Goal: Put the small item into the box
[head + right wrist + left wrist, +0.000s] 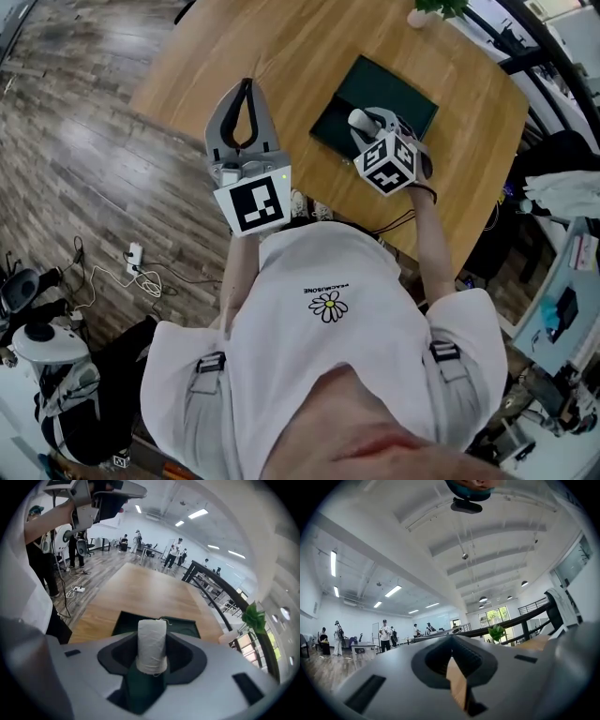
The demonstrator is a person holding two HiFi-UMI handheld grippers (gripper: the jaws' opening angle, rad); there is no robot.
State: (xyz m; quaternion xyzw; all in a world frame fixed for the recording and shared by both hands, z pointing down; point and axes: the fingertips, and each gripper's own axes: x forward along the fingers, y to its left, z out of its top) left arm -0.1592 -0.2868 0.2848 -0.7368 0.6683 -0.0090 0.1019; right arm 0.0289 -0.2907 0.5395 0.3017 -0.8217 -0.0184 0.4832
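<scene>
A small white roll point(151, 644) with a loose thread end stands upright between the jaws of my right gripper point(151, 660), which is shut on it. Just beyond and below it lies the dark green box point(186, 625). In the head view the right gripper point(367, 125) holds the roll point(359, 119) above the near part of the box point(398, 94). My left gripper point(246, 86) hangs over the table's left part, away from the box, shut and with nothing in it. In its own view the left gripper point(452, 641) points up into the room.
The wooden table point(281, 42) bears a potted plant point(427, 11) at its far edge. Cables and a power strip point(139, 267) lie on the plank floor at the left. Chairs and gear crowd the right side. Several people stand far back in the hall.
</scene>
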